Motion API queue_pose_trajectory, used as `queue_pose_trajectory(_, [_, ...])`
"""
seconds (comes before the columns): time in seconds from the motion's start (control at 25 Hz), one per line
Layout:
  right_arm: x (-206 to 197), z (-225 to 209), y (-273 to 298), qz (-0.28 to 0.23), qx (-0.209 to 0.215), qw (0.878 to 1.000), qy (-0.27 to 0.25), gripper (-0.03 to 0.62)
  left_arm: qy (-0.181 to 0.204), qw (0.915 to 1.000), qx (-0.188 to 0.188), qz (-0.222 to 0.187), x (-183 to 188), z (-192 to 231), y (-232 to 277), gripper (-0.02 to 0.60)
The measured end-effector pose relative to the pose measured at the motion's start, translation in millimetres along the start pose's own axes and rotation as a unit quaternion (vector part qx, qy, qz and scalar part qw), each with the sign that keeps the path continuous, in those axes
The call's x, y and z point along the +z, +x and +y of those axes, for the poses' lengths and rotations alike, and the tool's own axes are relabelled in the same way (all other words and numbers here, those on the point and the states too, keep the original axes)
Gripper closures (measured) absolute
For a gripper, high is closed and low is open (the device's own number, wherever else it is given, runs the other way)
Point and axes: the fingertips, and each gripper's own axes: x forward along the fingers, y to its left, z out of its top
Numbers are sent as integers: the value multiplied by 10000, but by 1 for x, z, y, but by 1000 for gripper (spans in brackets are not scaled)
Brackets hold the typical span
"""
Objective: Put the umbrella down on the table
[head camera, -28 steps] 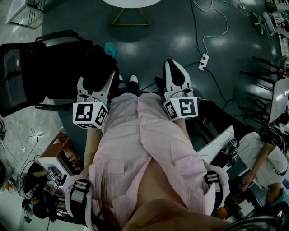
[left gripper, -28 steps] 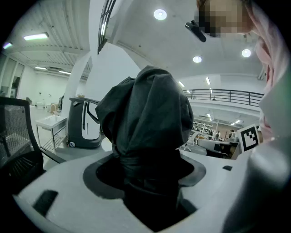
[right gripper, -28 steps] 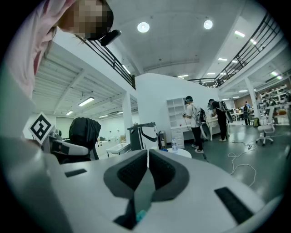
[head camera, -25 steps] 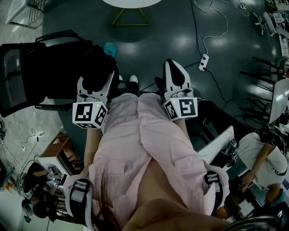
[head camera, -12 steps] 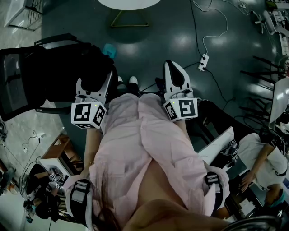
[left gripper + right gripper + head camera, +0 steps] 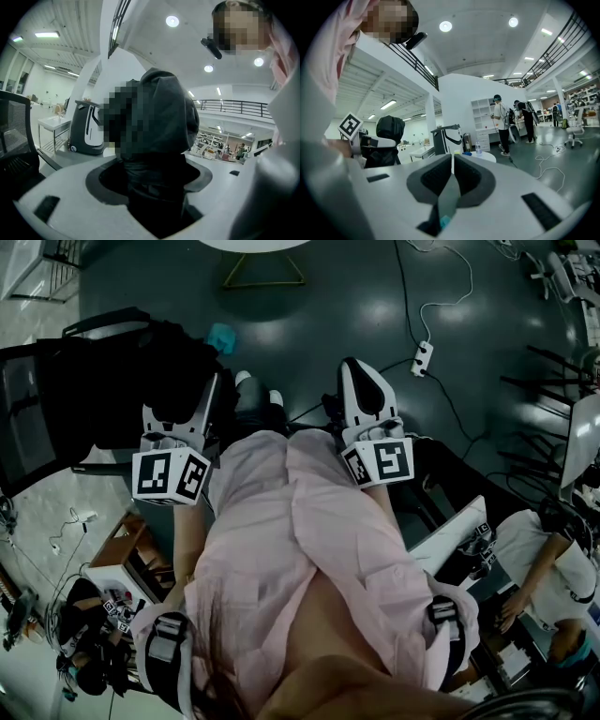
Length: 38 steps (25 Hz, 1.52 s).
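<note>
Umbrella: a black folded umbrella (image 6: 161, 117) stands up out of the left gripper (image 6: 152, 180). It is held in the air at the person's left side and rests on no surface.
Left fingers: the fingers (image 6: 61, 192) stand wide, yet they pinch the umbrella's bundled lower part between their dark pads.
Right gripper: the right gripper (image 6: 452, 161) is empty, its fingers (image 6: 511, 187) pressed together pad to pad.
Counter: a round white counter (image 6: 483, 157) with a bottle on it stands well apart, ahead across the dark floor.
Done: by my reading, only the grasp; the umbrella is in hand.
Left: reaching the counter, lowering the umbrella and letting go all seem to remain.
Hidden: in the head view the umbrella merges with the black office chair (image 6: 56, 399) behind it, so its outline is lost. A mosaic patch covers part of it in the left gripper view. Its handle shows nowhere. The head view's top edge cuts off the counter.
</note>
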Motion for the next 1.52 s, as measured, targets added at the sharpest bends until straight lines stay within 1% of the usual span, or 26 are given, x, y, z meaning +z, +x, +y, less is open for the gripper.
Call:
queue_pose_trajectory(0.2, [-3, -5, 19, 73, -79, 9999, 24, 560, -24, 10000, -67, 1, 4, 12, 20, 265])
queue_pose_trajectory(0.44, [4, -13, 60, 92, -200, 9997, 68, 560, -182, 9997, -140, 75, 14, 36, 55, 264])
queue_pose_trajectory(0.76, [32, -23, 135, 21, -504, 9987, 115, 560, -70, 9990, -418, 135, 53, 81, 121, 264])
queue_pose_trajectory(0.96, [38, -23, 140, -49, -640, 9979, 129, 560, -1, 9985, -537, 92, 61, 83, 129, 265])
queue_pose_trajectory(1.24, [37, -33, 145, 44, -655, 9978, 118, 560, -183, 9987, -441, 151, 57, 86, 131, 265])
queue_pose_trajectory(1.36, [35, -50, 176, 140, -564, 9982, 143, 560, -273, 9990, -319, 184, 58, 96, 158, 264])
queue_pose_trajectory(1.52, [45, -79, 229, 181, -269, 9994, 122, 560, -372, 9992, -42, 129, 69, 108, 202, 264])
